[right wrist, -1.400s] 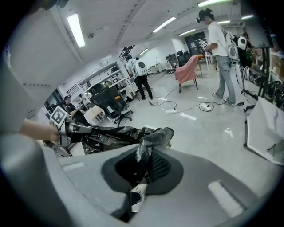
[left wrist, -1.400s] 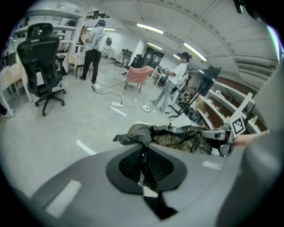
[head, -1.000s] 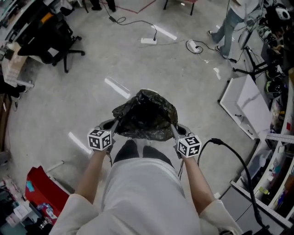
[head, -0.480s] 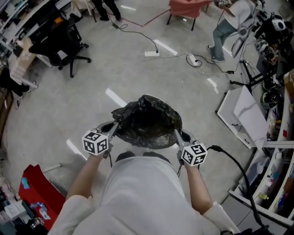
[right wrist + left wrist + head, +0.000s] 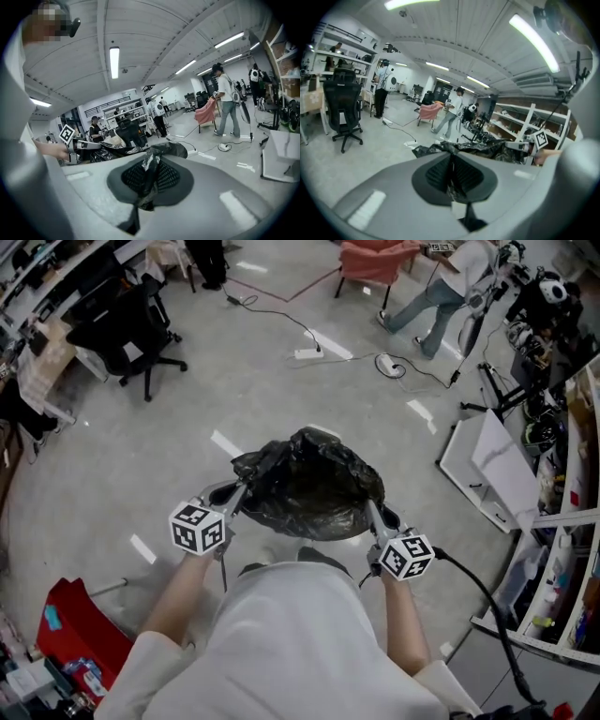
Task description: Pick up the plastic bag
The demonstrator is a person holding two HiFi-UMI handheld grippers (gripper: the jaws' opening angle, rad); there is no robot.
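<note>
A crumpled black plastic bag (image 5: 309, 486) hangs in the air in front of me, held at both sides with its mouth stretched between the grippers. My left gripper (image 5: 240, 489) is shut on the bag's left rim; in the left gripper view a thin fold of black film (image 5: 452, 180) is pinched between its dark pads, and the bag (image 5: 483, 149) stretches toward the other gripper. My right gripper (image 5: 367, 505) is shut on the right rim, and a twisted strip of the bag (image 5: 149, 176) runs through its pads.
Grey concrete floor (image 5: 112, 484) lies far below. A black office chair (image 5: 131, 329) stands at upper left, a red box (image 5: 80, 634) at lower left. White shelving (image 5: 553, 568) and a white panel (image 5: 492, 470) line the right. A person (image 5: 441, 287) walks at the top; cables and a power strip (image 5: 309, 352) lie near them.
Both grippers have risen with the bag stretched between them. The bag sits higher above the floor and my feet show less below it. The view has tilted toward the far room.
</note>
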